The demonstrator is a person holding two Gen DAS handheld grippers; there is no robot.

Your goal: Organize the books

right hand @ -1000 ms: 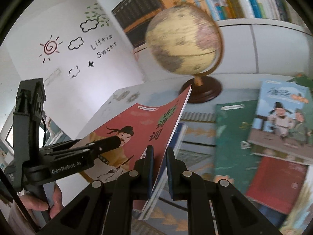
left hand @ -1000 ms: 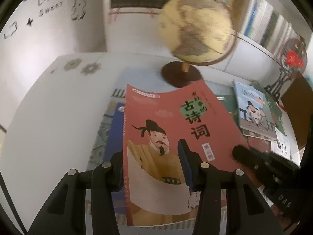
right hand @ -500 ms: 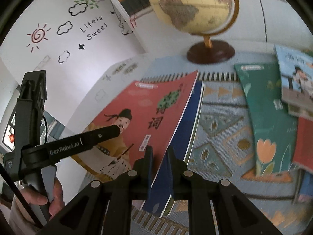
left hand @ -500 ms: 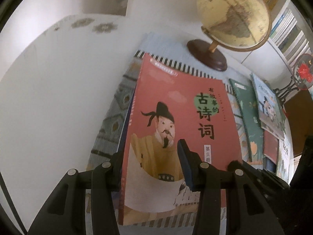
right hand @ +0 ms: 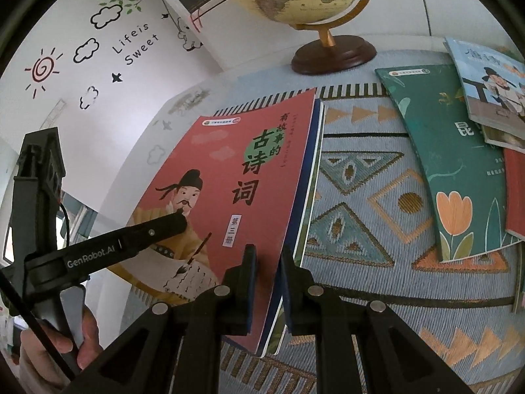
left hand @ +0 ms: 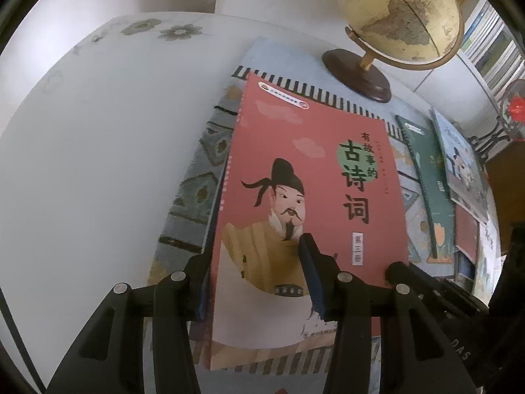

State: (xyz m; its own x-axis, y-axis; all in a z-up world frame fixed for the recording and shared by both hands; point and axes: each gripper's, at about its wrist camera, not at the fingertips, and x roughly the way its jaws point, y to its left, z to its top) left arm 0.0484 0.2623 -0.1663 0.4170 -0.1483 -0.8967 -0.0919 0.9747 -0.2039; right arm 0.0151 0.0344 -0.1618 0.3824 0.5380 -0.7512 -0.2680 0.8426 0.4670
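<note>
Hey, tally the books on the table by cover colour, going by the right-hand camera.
Coral-red book: 1
Dark blue book, only a strip showing under the coral-red one: 1
Green book: 1
Light blue book: 1
Plain red book: 1
Total: 5; other books lie mostly hidden and are not counted.

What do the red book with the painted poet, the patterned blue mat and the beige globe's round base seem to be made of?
Red book: paper, matte cover that bends slightly.
Patterned blue mat: woven textile, with visible ribbed weave.
Globe's round base: probably dark varnished wood, glossy highlights.
</note>
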